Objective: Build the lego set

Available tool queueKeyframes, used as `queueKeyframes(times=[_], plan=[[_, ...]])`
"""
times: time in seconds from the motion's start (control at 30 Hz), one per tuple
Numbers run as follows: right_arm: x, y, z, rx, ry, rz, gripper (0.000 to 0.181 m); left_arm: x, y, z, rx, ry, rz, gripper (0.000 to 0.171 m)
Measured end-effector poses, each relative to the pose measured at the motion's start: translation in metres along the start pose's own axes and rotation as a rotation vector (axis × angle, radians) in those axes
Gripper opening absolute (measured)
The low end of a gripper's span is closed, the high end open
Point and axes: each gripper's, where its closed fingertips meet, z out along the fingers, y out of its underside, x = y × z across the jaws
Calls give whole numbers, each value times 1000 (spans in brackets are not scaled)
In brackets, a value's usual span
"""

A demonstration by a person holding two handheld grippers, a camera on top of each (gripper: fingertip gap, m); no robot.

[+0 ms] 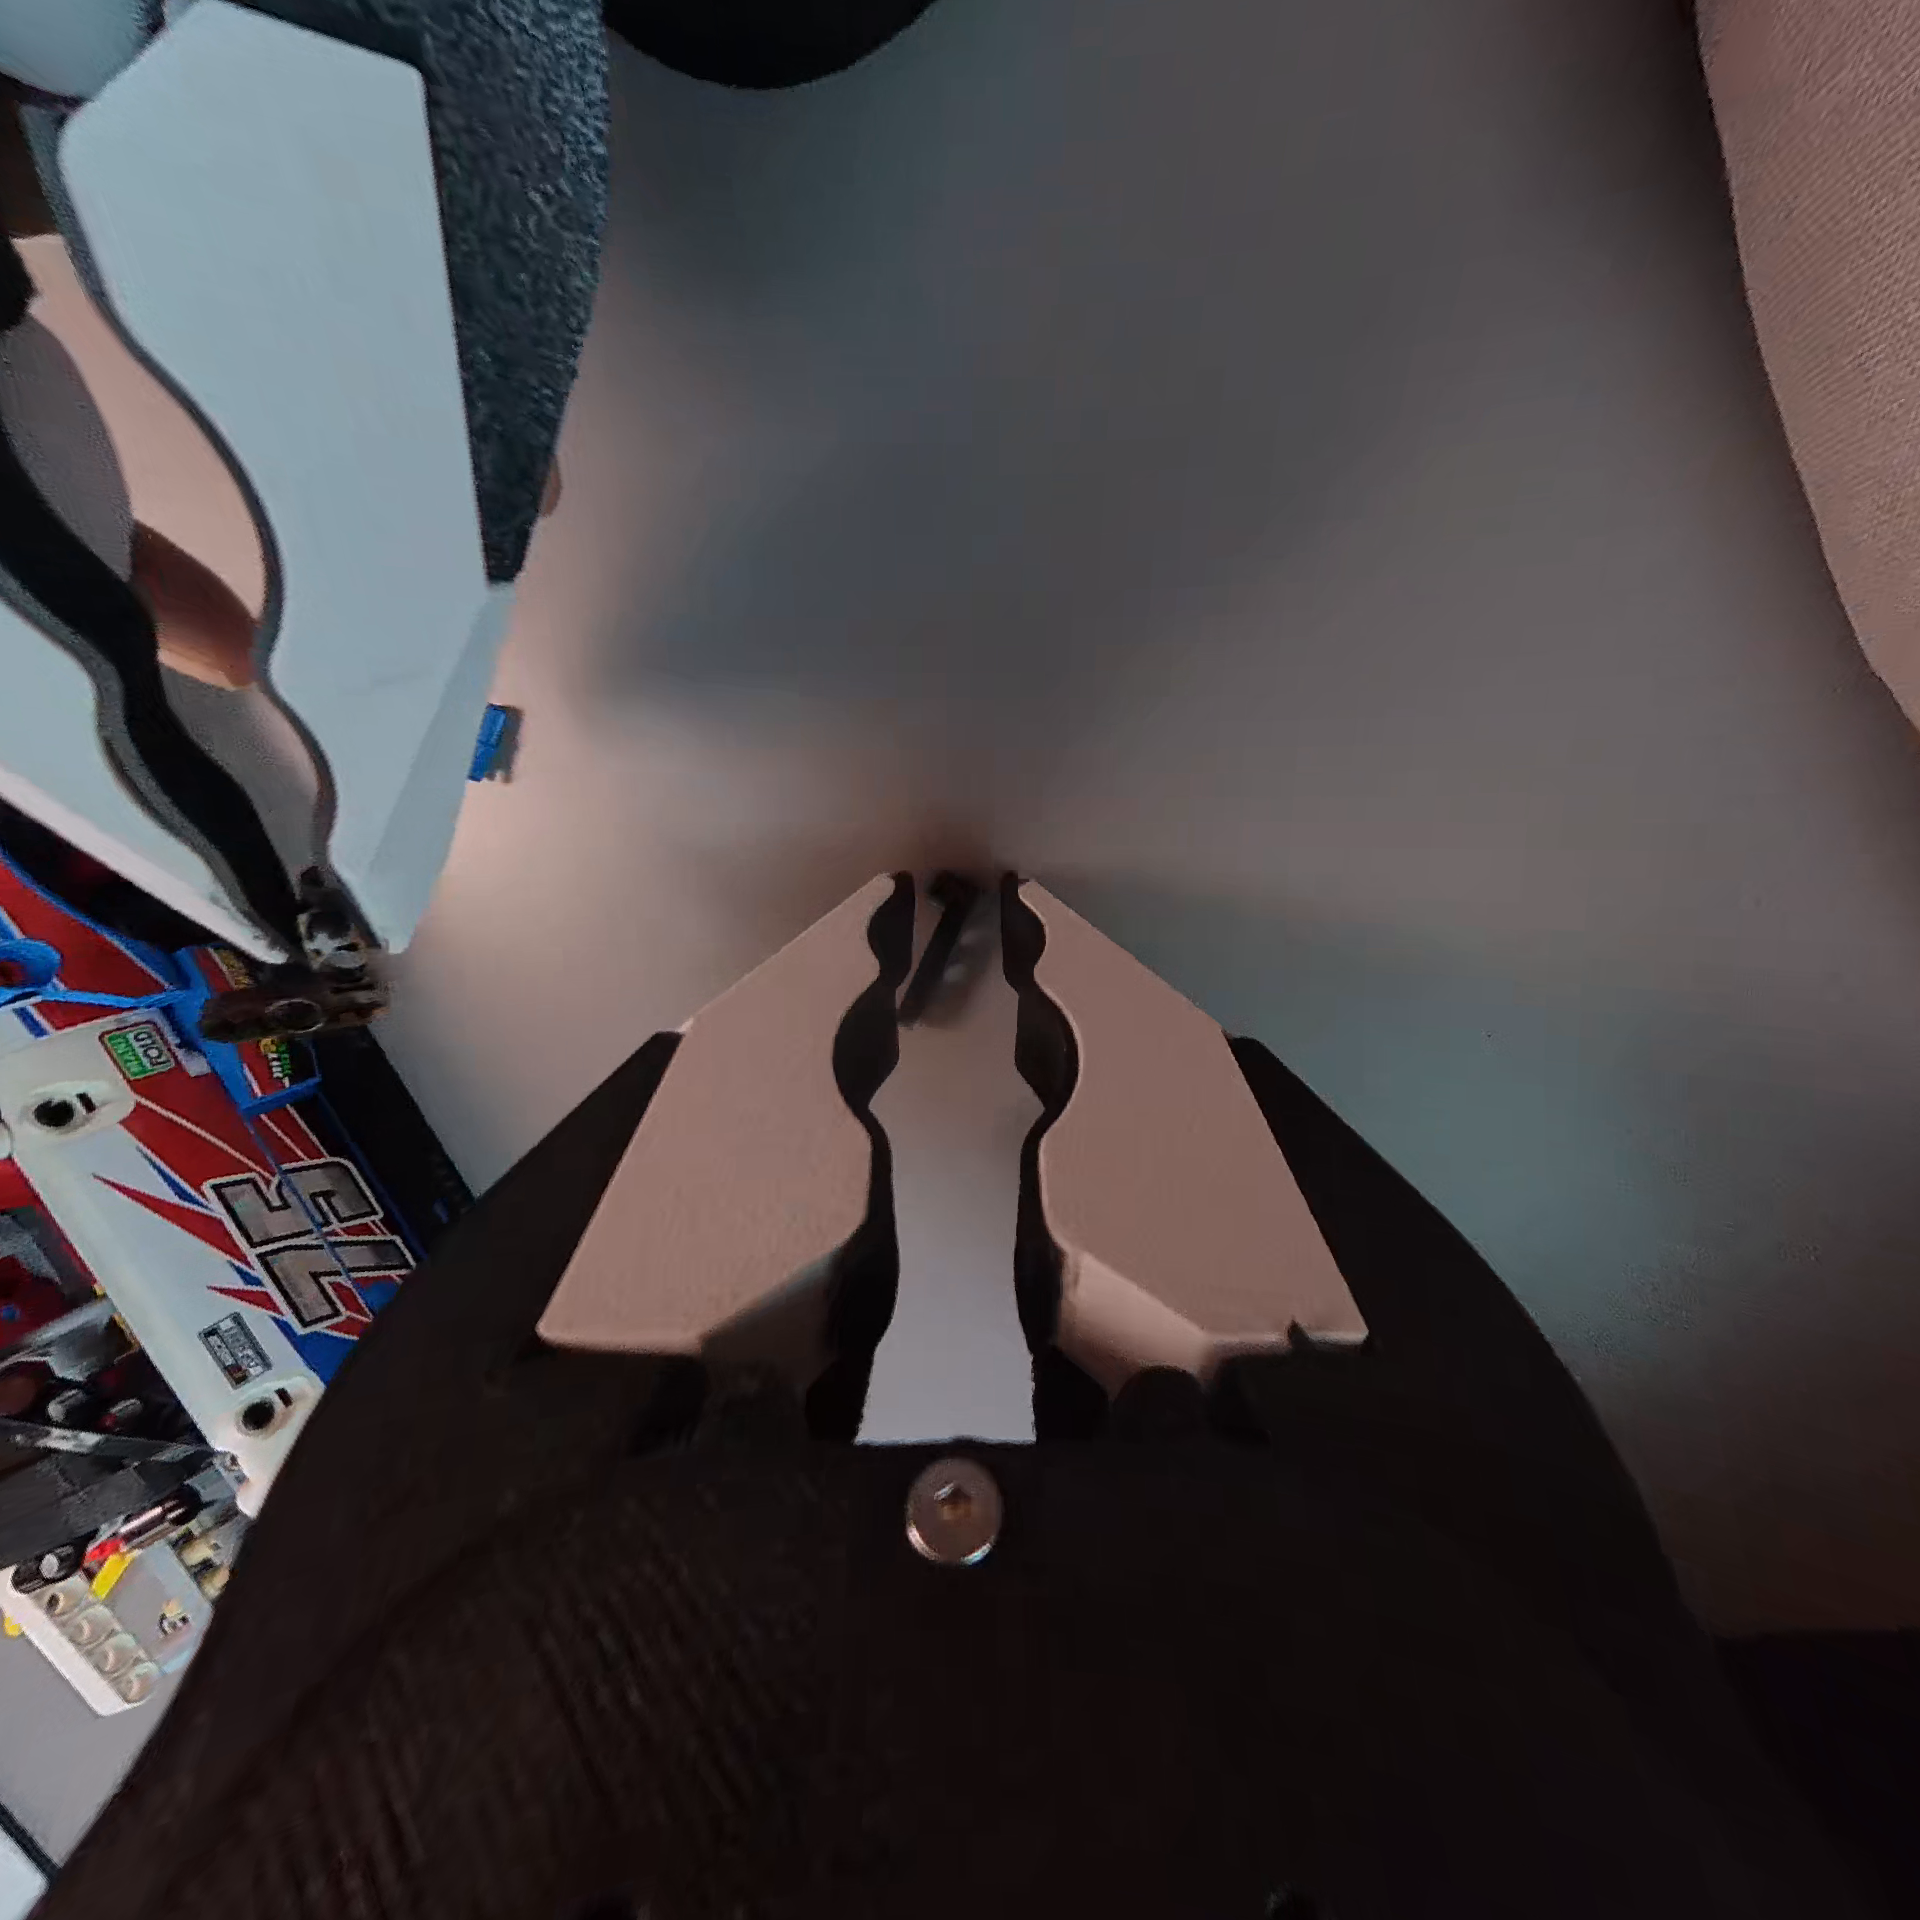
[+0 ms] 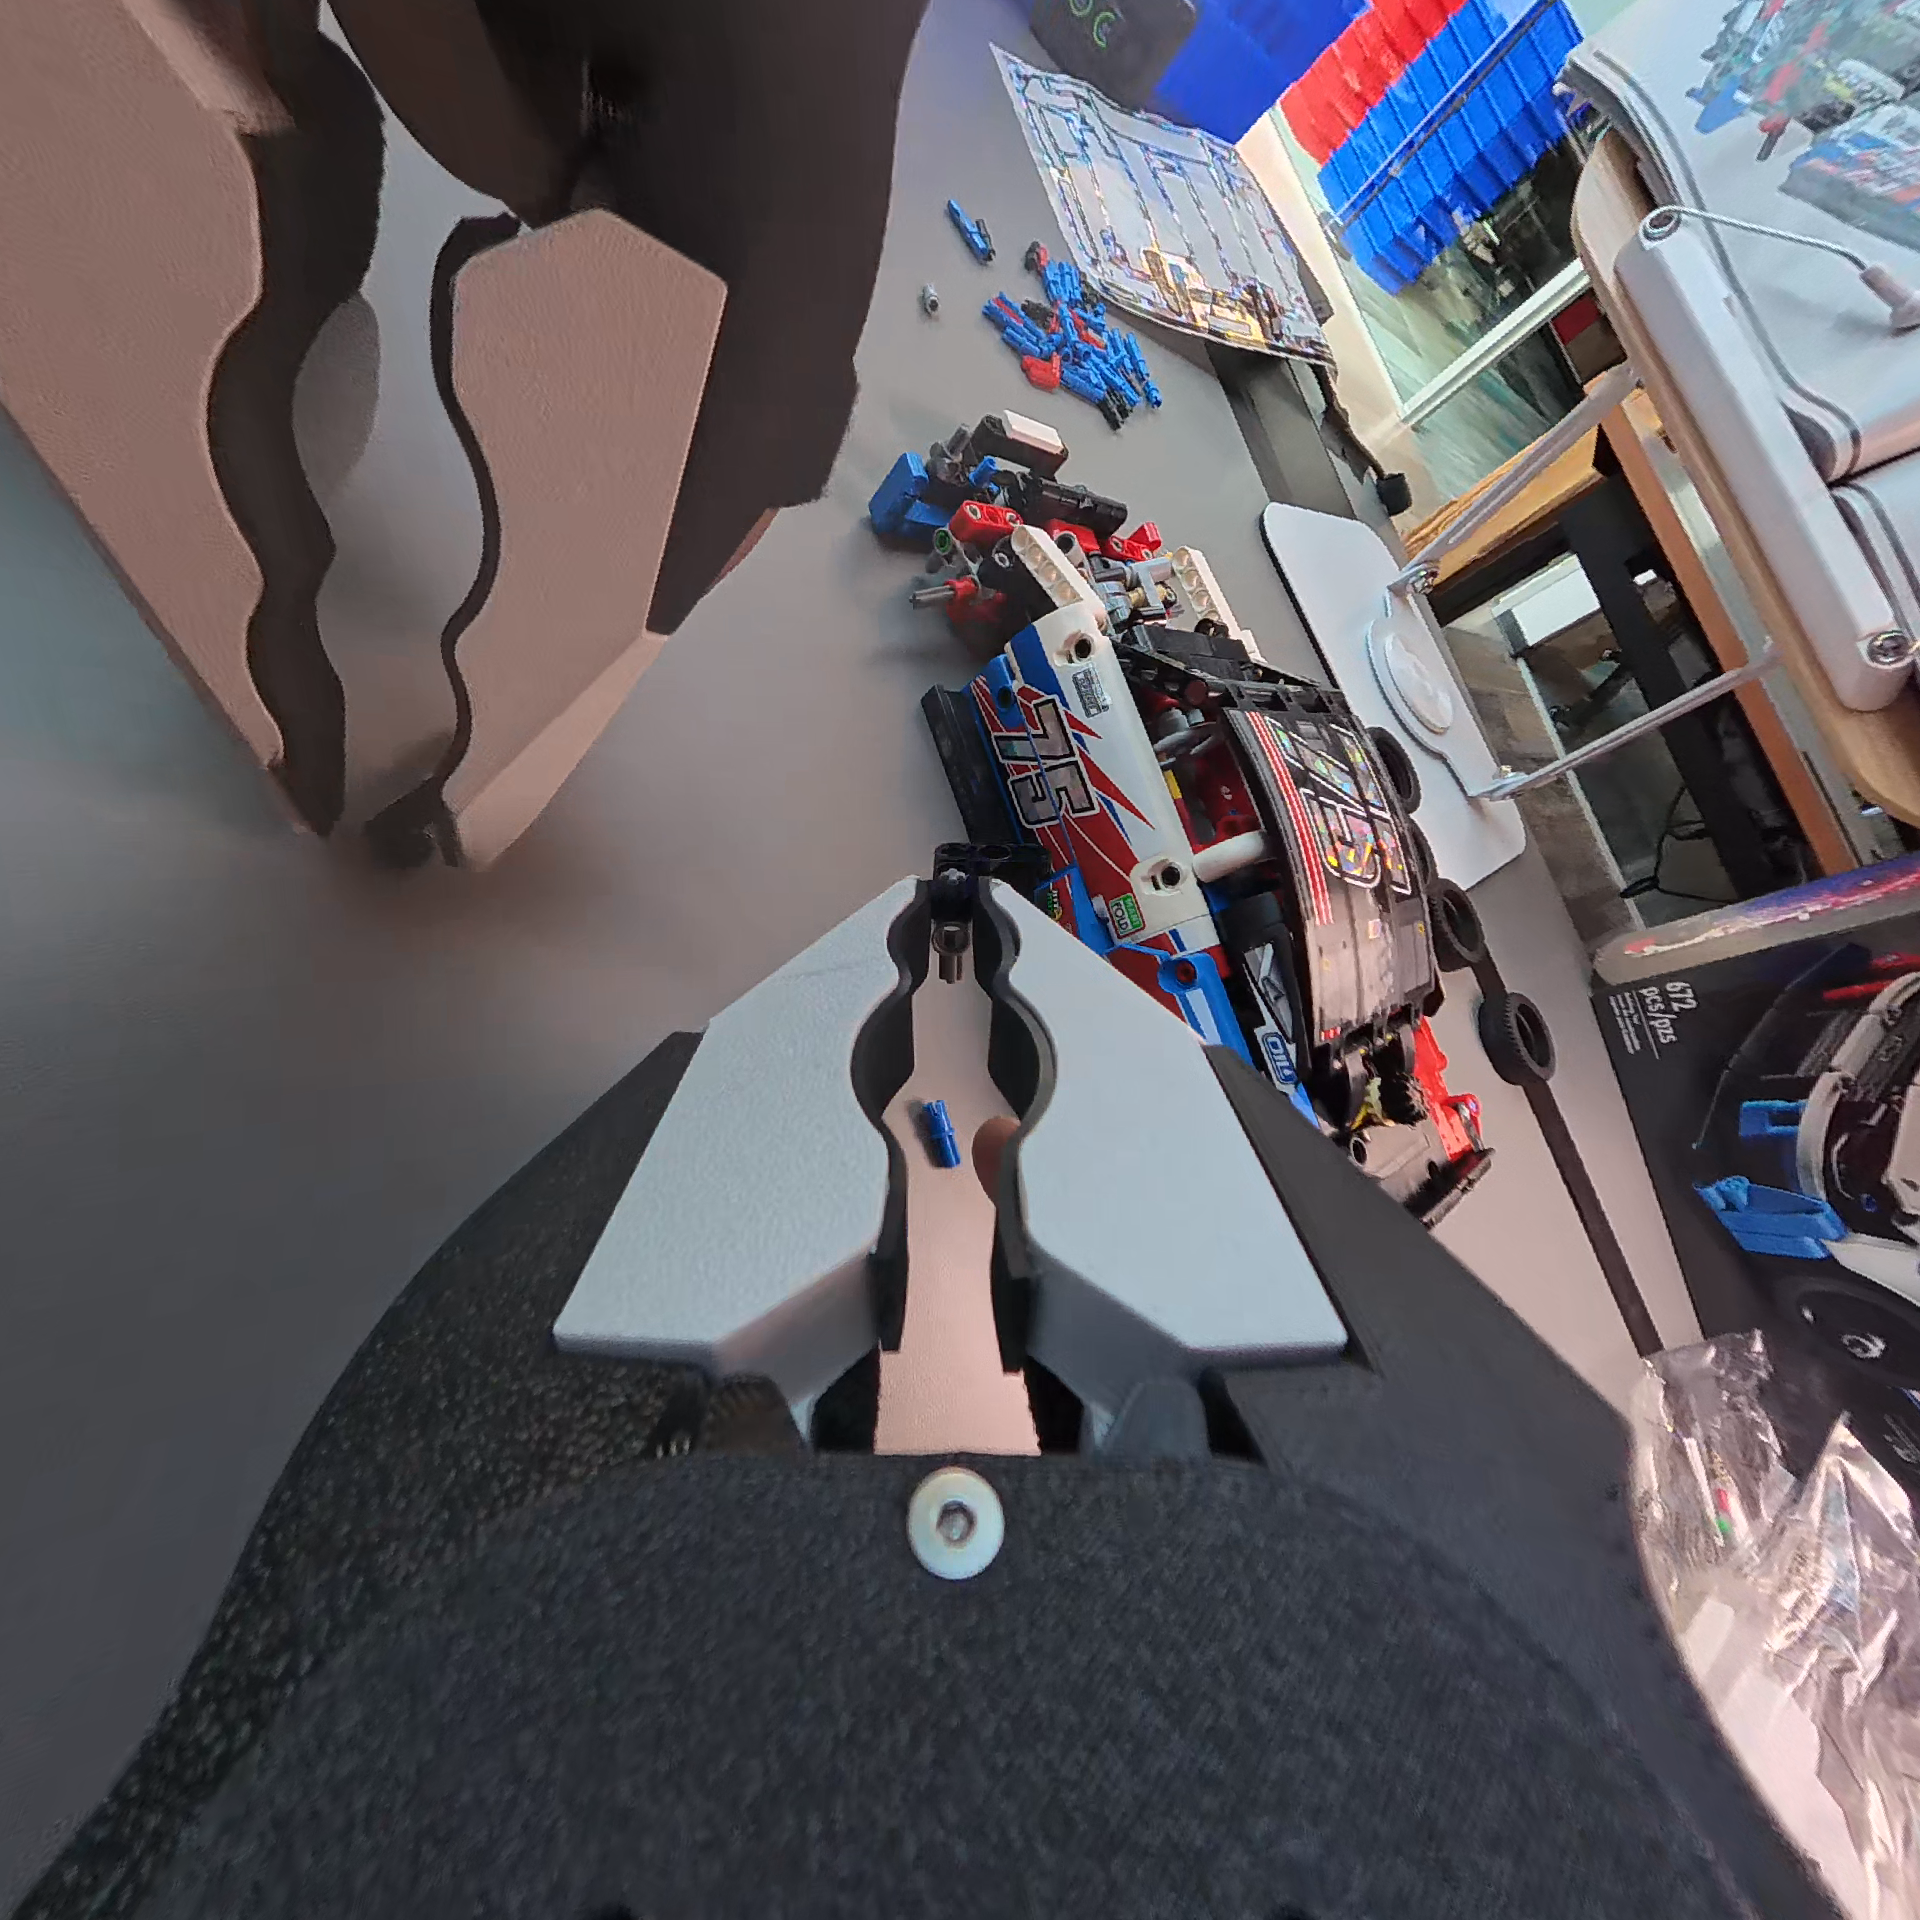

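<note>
Right at the bottom of the right wrist view, the right gripper (image 2: 951, 883) has its fingers nearly closed, tips pinching a small black connector piece (image 2: 952, 914) that sticks out past them. Under the fingers there's a lone blue pin (image 2: 939, 1130) lying on the grey tabletop (image 2: 156, 1039).

In the left wrist view the left gripper (image 1: 954, 881) sits tips-down almost on the table, fingers narrowed on a small dark part (image 1: 943, 951), touching both sides as far as I can tell, though it's blurry.

Next out, center right of the right view, is the half-built race car (image 2: 1195, 842), white, blue and red with a black roof panel, lying on the table just past the right fingertips. A few black tyres (image 2: 1517, 1029) sit beside it on the right. Behind it is a clump of loose bricks (image 2: 997, 499), then a scatter of blue pins (image 2: 1070, 332), then the open instruction sheet (image 2: 1153, 218) near the top.

Lower right corner has crinkly plastic bags (image 2: 1787, 1558) and the dark set box (image 2: 1766, 1091). Far back upper right you can see stacked red and blue bins (image 2: 1434, 114), a wooden desk (image 2: 1538, 488) and a window
</note>
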Motion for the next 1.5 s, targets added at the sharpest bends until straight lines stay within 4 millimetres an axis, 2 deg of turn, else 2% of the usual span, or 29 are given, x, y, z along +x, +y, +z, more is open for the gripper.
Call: queueKeyframes(times=[0.17, 0.27, 0.37, 0.47, 0.6, 0.67, 0.73, 0.8, 0.87, 0.97, 1.07, 1.27, 1.37, 1.5], plan=[[1, -1, -3, 3, 4, -8, 5, 2, 0, 1, -22, 54, 22, 8], [2, -1, -4, 3, 3, -7, 5, -6, -4, -2, 23, 25, -6, 8], [3, -2, -6, 17, -3, 15, 5, -22, -28, -29, 323, -11, -170, 8], [4, -9, -11, 71, -32, 84, 5, -49, -34, -70, 700, -90, -410, 8], [-12, -36, -21, 227, -167, 165, 5, -79, -10, -117, 1149, -179, -766, 7], [-24, -57, -28, 333, -224, 169, 5, -84, 0, -128, 1300, -149, -902, 7], [-27, -72, -27, 385, -189, 145, 5, -85, 4, -129, 1374, -132, -970, 7], [-30, -80, -21, 394, -140, 93, 5, -84, 2, -128, 1404, -114, -999, 7], [-36, -77, -11, 347, -117, 30, 5, -83, -2, -125, 1388, -104, -994, 7], [-30, -73, -3, 307, -48, -5, 5, -81, -2, -120, 1353, -108, -976, 7], [-24, -66, -2, 282, -32, 27, 5, -79, 3, -116, 1325, -104, -969, 7], [-22, -57, -5, 255, -43, 43, 5, -74, 10, -112, 1267, -81, -951, 6], [-24, -53, -6, 238, -59, 34, 5, -69, 10, -106, 1184, -65, -907, 6], [-26, -48, -8, 221, -85, 10, 5, -55, 14, -86, 971, -64, -798, 6]])
